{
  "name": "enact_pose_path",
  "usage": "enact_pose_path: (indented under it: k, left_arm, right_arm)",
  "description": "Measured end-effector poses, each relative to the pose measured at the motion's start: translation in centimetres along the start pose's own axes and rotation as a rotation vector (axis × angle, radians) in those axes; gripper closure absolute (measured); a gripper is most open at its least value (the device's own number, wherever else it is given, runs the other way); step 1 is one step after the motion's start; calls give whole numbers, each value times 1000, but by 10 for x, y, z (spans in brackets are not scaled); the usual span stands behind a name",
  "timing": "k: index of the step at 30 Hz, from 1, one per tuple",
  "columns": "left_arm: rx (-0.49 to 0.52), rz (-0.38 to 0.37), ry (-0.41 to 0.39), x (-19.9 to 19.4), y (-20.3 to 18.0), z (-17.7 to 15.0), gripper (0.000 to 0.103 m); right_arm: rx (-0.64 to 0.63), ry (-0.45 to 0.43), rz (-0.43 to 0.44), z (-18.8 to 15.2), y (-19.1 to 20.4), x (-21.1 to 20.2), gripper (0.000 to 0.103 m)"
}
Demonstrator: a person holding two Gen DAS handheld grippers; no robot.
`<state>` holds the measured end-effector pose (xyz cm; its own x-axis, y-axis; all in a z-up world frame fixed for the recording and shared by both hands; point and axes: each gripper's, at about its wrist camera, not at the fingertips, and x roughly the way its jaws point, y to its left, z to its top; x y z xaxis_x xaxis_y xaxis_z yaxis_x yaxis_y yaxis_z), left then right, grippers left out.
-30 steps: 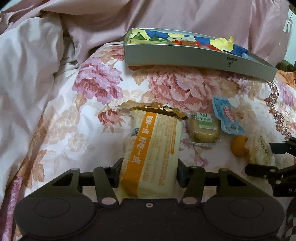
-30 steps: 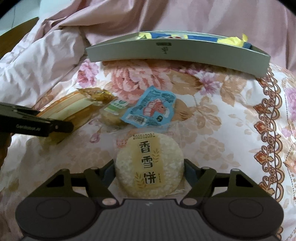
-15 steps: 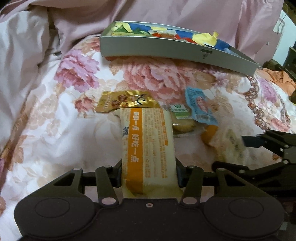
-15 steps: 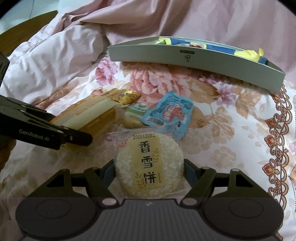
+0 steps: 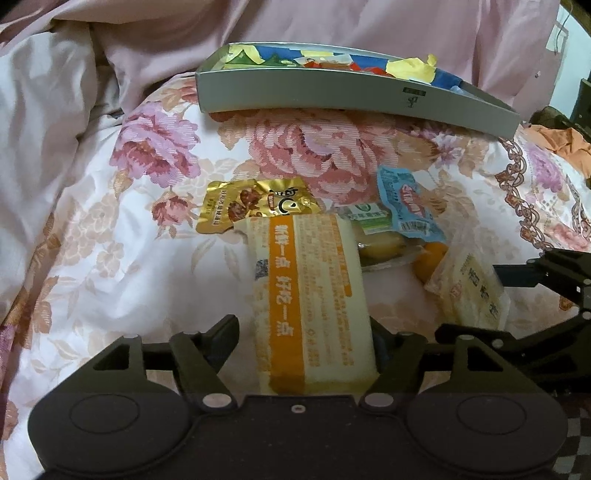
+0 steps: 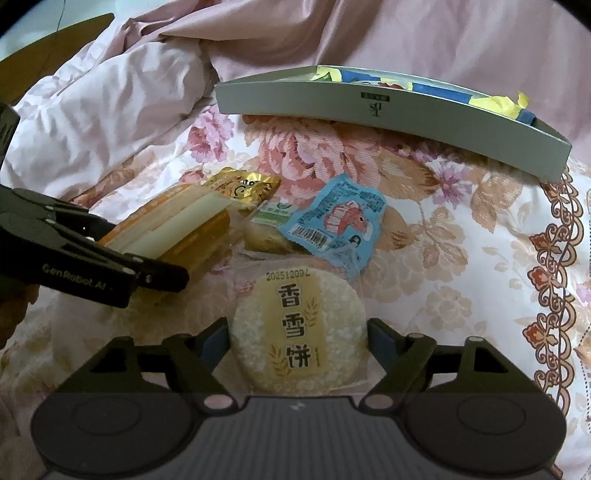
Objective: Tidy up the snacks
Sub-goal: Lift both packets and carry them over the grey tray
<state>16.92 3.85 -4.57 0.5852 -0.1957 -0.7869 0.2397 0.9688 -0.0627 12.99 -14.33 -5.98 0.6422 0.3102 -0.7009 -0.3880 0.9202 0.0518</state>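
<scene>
1. Orange-striped cream plastic fills the nearest ground of the left view: a long snack packet (image 5: pixel 310 314) lies between the jaws of the left gripper (image 5: pixel 301 328), its long axis running near to far along the fingers. The jaws stand apart; the right finger touches the packet and a strip of bedspread shows at the left finger.
2. Just to the right, the right gripper (image 6: pixel 295 332) is clamped on a round rice cracker (image 6: pixel 297 317) in clear wrap, printed face up.
3. A little farther on the floral bedspread (image 5: pixel 155 155) lie the loose snacks: a gold sachet (image 5: pixel 251 203) at the packet's far end, then a green-label pastry (image 5: pixel 373 229) and a blue sachet (image 5: pixel 406 206) overlapping it.
4. Farthest sits the grey tray (image 5: pixel 351 92), already holding bright wrappers, its length lying left to right against the pink quilt (image 5: pixel 369 22)
5. Judgement: both held snacks go forward to the tray, and neither gripper looks clearly nearer. The packet's axis crosses the tray's length, so it may need turning
</scene>
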Motion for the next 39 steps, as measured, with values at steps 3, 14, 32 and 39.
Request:
enact_pose_path:
  k: [3,14,32,39]
  left_arm:
    - [-6,-2,4,2,0,0,27]
    - [39,-4,8,4,-8,-3,38]
    - [95,-13,-62,-5,-17,-4,51]
    - [104,-30,-132,-15,-21,-3,51]
  right_arm:
    - [-28,15,-6,0,4,1,14]
    - [-45,29,-29,-2,5,4,26]
    - [-222,-193,-133,-8,32,-19,27]
    - [-165,-252,-173,-6,22,-24,27]
